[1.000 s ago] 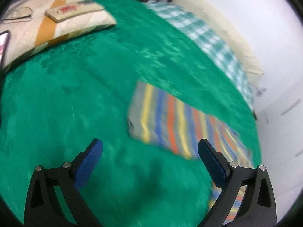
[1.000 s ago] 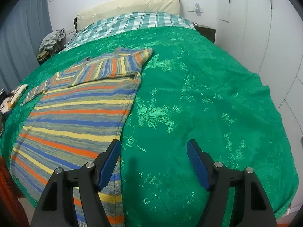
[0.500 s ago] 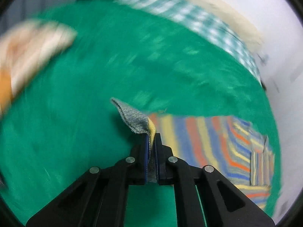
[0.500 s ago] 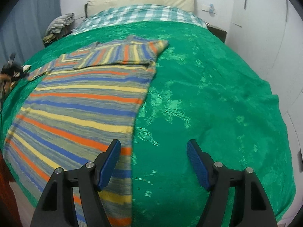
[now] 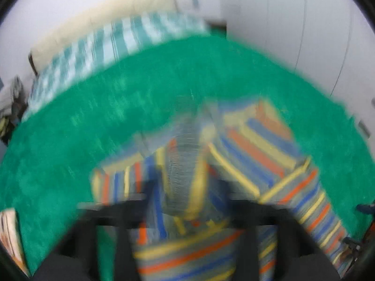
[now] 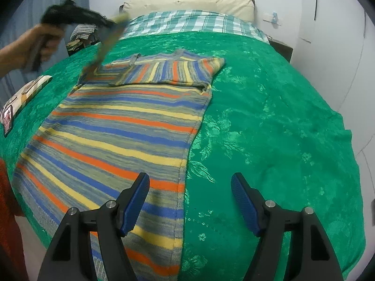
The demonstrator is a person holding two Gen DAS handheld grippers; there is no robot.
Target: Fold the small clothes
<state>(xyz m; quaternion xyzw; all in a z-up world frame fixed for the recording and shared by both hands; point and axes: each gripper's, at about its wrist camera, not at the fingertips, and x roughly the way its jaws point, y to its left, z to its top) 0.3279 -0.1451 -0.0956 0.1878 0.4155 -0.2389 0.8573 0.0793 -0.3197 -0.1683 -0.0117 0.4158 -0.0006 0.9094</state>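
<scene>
My striped sweater (image 6: 121,126) lies flat on the green bedspread (image 6: 269,117), its right sleeve (image 6: 164,70) already folded across the chest. The lower hem runs out of the right wrist view behind my right gripper (image 6: 189,201), whose blue pads stand wide apart with nothing between them, one over the sweater's side edge, the other over bare bedspread.

My left gripper (image 6: 110,23) is raised at the far left, gripped in my hand (image 6: 35,44), with the left sleeve (image 6: 105,44) trailing from its tip down to the shoulder. Both are smeared by motion. In the left wrist view everything is blurred: the sleeve's grey inside (image 5: 185,171) hangs between the dark fingers (image 5: 140,201), whose jaws have just been opening, and I cannot tell whether the pads touch the cloth.

A checked sheet (image 6: 187,23) and a cream pillow (image 6: 187,2) sit at the headboard end. A patterned cushion (image 6: 28,89) is cut off at the left edge.
</scene>
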